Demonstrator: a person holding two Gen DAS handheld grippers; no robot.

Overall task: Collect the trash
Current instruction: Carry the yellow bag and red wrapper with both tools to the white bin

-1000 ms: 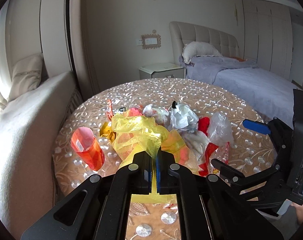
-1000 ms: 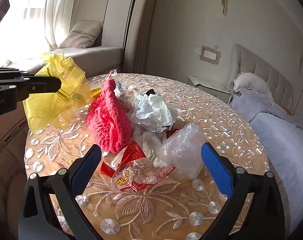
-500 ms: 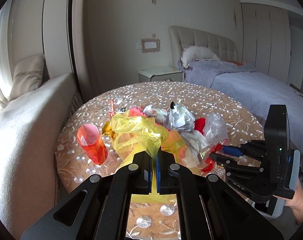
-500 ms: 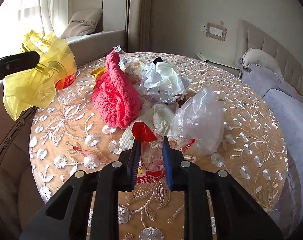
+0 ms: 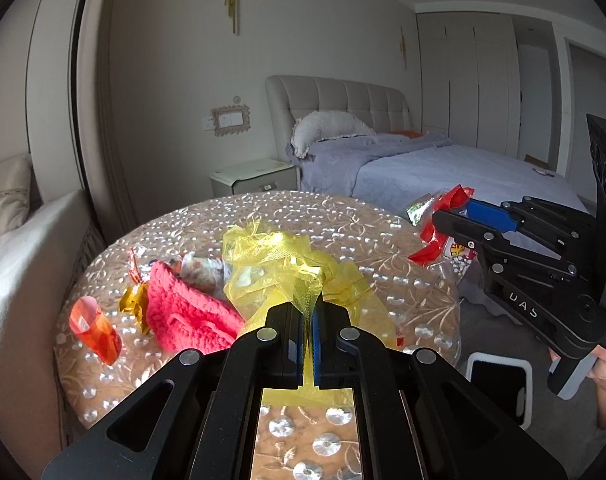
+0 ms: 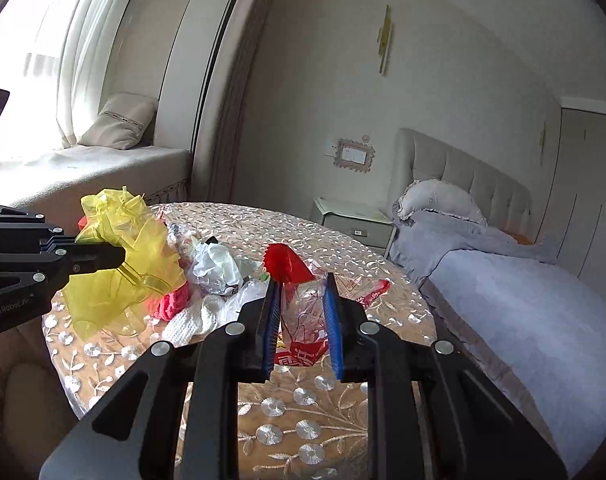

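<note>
My left gripper [image 5: 309,312] is shut on a yellow mesh bag [image 5: 287,264], which bunches up above its fingers; in the right wrist view the same gripper [image 6: 119,258] holds the yellow mesh bag [image 6: 135,248] at the left. My right gripper [image 6: 301,292] is shut on a clear snack wrapper with red print [image 6: 303,320], held in the air above the round table [image 6: 295,404]. From the left wrist view, the right gripper [image 5: 455,216] and its snack wrapper [image 5: 435,240] hang past the table's right edge.
A pink knitted piece [image 5: 187,316], an orange-red cup [image 5: 95,330] and a gold wrapper [image 5: 133,304] lie on the embroidered table [image 5: 383,240]. Crumpled white paper [image 6: 215,268] and white cloth [image 6: 187,324] sit mid-table. A white bin [image 5: 497,380] stands on the floor; a bed [image 5: 443,168] is behind.
The right gripper went from wide open to shut on the snack wrapper and lifted it off the table toward the right. The left gripper drew back with the yellow mesh still held.
</note>
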